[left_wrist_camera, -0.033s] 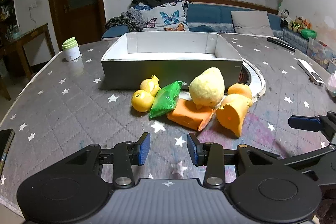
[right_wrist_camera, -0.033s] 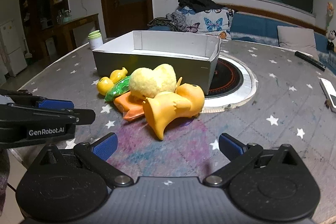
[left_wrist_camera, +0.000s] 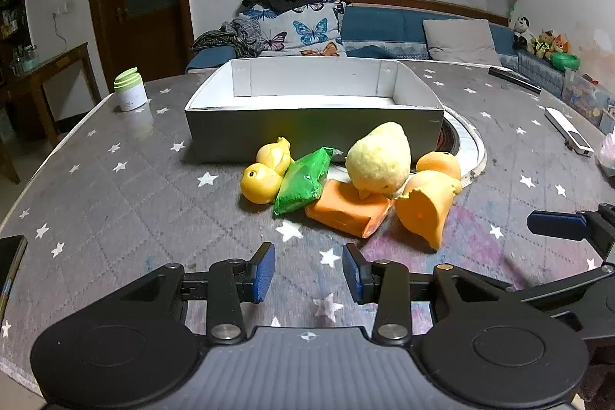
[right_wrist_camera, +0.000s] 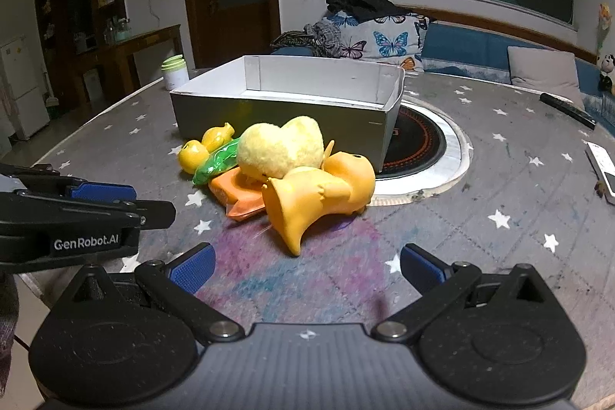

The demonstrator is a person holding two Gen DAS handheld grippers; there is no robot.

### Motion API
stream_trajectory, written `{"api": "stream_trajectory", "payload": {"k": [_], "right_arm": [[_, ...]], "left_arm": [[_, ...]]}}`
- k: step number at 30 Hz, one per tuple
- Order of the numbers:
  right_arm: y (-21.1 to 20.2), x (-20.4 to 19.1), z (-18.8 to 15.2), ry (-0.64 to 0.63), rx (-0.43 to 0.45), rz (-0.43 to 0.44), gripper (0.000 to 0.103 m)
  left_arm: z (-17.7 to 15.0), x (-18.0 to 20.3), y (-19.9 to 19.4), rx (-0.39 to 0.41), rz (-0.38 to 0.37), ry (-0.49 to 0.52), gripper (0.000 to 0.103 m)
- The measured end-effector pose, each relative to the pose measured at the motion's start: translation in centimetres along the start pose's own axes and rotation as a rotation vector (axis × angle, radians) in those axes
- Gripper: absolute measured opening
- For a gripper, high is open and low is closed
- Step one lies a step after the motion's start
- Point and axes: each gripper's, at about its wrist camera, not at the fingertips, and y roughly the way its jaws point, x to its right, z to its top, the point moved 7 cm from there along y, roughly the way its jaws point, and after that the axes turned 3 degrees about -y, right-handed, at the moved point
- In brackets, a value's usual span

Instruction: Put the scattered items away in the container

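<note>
A grey open box [left_wrist_camera: 307,125] [right_wrist_camera: 269,118] stands on the star-patterned table. In front of it lies a pile: a yellow rubber duck [left_wrist_camera: 265,175] [right_wrist_camera: 192,154], a green packet [left_wrist_camera: 303,183] [right_wrist_camera: 217,160], an orange packet [left_wrist_camera: 346,210] [right_wrist_camera: 234,193], a yellow plush [left_wrist_camera: 378,160] [right_wrist_camera: 280,150] and an orange duck toy [left_wrist_camera: 426,206] [right_wrist_camera: 319,195]. My left gripper [left_wrist_camera: 308,273] is open and empty, just short of the pile. My right gripper [right_wrist_camera: 305,266] is wide open and empty, short of the orange duck toy.
A white jar with a green lid [left_wrist_camera: 130,91] [right_wrist_camera: 175,72] stands at the table's left. A round burner plate [right_wrist_camera: 415,145] sits right of the box. Remotes [left_wrist_camera: 569,133] [right_wrist_camera: 565,108] lie at the right. A dark phone [left_wrist_camera: 9,264] lies at the left edge.
</note>
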Motion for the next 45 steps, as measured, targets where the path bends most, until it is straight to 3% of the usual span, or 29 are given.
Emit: {"api": "stream_trajectory", "payload": {"k": [45], "right_arm": [[1.2, -1.1, -1.2, -0.045, -0.07, -0.004, 0.103]], "left_arm": [[-1.6, 0.1, 1.4, -0.106, 0.023, -0.013, 0.041]]}}
